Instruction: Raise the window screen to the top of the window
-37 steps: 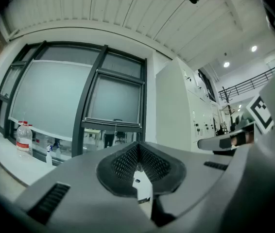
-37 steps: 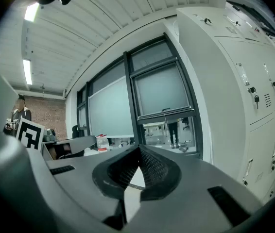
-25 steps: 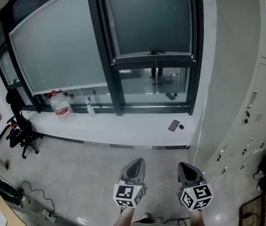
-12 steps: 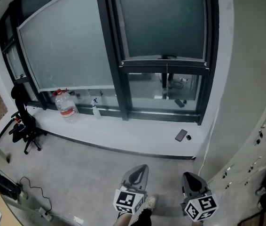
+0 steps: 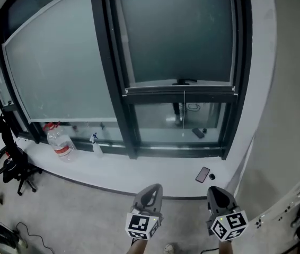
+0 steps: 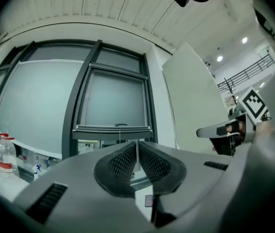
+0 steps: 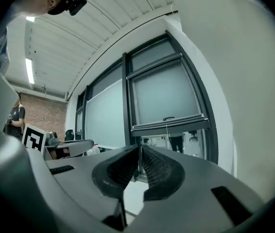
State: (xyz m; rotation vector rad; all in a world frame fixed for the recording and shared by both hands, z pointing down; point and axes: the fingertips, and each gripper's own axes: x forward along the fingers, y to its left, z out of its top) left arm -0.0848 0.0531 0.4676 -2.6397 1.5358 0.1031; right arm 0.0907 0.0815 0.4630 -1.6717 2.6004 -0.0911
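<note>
The window screen [image 5: 179, 36] hangs in the right-hand window, well ahead of both grippers and higher than them; neither touches it. Its bottom rail [image 5: 181, 90] sits partway down the dark window frame [image 5: 103, 89], with a strip of clear glass showing between the rail and the windowsill [image 5: 139, 165].

The left gripper [image 5: 151, 188] and the right gripper [image 5: 217, 191] are held side by side over the floor, just short of the sill's front edge. Both point roughly level toward the window. Each has its jaws pressed together on nothing: the ribbed pads [image 6: 123, 161] meet along a thin seam in the left gripper view, and likewise in the right gripper view.

The screen is a dull grey sheet. A small dark handle [image 5: 184, 82] sits at the middle of the rail, and a thin cord [image 5: 184, 102] hangs below it.

A phone [image 5: 202, 174] lies near the sill's right end. A water bottle [image 5: 57, 142] and a spray bottle [image 5: 94, 144] stand toward its left end.
</note>
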